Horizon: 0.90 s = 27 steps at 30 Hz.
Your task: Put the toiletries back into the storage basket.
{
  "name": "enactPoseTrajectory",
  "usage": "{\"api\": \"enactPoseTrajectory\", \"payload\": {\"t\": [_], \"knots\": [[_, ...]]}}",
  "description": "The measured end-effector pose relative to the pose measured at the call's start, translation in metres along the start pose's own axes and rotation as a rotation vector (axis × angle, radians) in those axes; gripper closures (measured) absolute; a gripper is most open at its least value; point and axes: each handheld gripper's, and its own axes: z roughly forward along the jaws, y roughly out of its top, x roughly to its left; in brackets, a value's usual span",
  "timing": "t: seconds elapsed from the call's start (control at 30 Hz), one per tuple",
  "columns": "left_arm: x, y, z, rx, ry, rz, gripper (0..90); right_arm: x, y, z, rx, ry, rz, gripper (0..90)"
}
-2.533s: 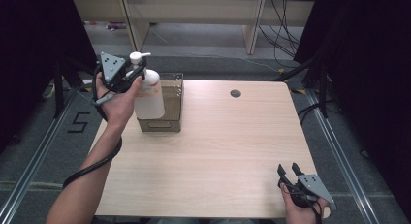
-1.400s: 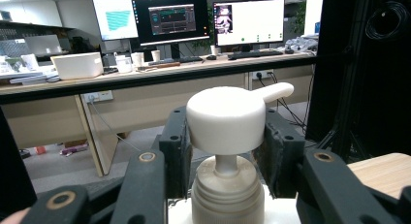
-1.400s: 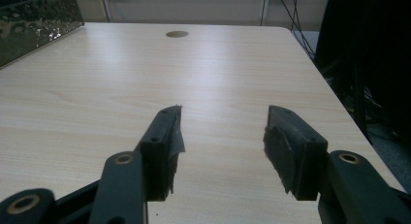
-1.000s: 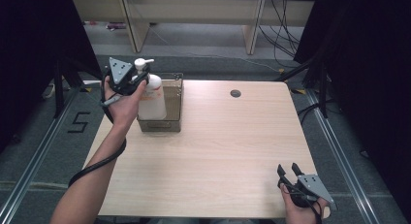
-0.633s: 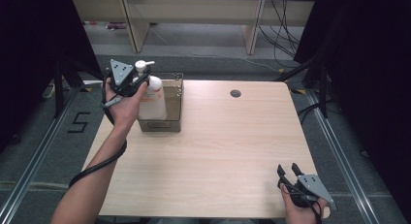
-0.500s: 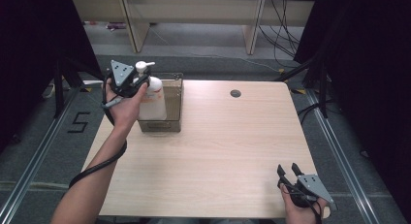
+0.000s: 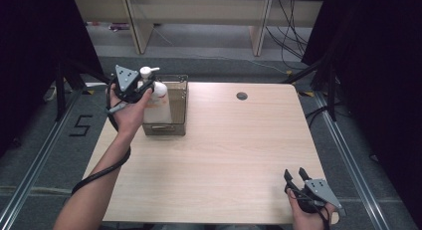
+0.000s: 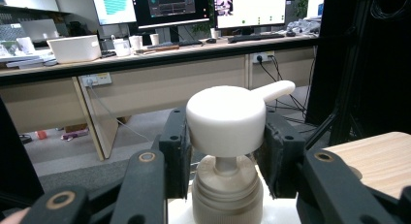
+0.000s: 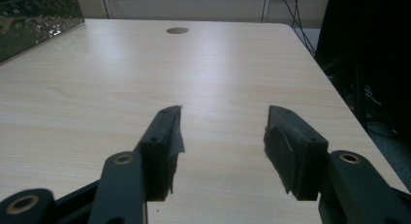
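I have the left gripper [image 8: 225,151] clamped on the pump bottle [image 7: 155,103], its jaws closed on either side of the white pump head [image 8: 227,118], pads touching it. The bottle hangs above the wire basket [image 7: 178,126] at the desk's far left corner, its lower part between the basket's walls; whether the base rests on the basket floor I cannot tell. Compared with two and a half seconds back, my left hand [image 7: 130,113] has shifted slightly toward the left edge and the bottle looks a touch more upright; over the last second almost nothing moved. I read that as the bottle being lifted out of or settled into the basket, with the grip firm. My right gripper [image 9: 223,141] sits unchanged at the near right corner, jaws wide apart and empty over bare desk [image 7: 234,155].
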Motion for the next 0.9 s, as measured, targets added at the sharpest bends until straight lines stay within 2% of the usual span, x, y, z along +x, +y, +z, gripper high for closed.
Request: {"api": "enactPoseTrajectory", "payload": {"t": [0.03, 0.27, 0.6, 0.63, 0.8, 0.9], "knots": [[0.0, -0.002, 0.0, -0.003, 0.0, -0.004, 59.3, 0.001, 0.0, 0.0, 0.0, 0.0, 0.013, 47.8], [-0.001, -0.008, 0.0, 0.012, -0.002, -0.001, 59.3, 0.002, -0.001, 0.0, 0.009, 0.0, 0.022, 47.8], [-0.001, -0.016, 0.001, 0.026, -0.003, -0.004, 59.2, 0.001, -0.001, 0.001, 0.004, 0.005, 0.008, 47.6], [-0.001, -0.016, 0.001, 0.027, -0.002, -0.006, 59.2, 0.002, -0.001, 0.001, 0.011, -0.008, 0.006, 47.6], [0.0, -0.018, 0.001, 0.038, 0.002, -0.006, 59.3, 0.003, -0.001, 0.001, 0.01, -0.005, 0.021, 47.6], [0.0, -0.019, 0.0, 0.042, 0.003, -0.005, 59.2, 0.002, -0.001, 0.001, 0.009, -0.008, 0.006, 47.6]]}}
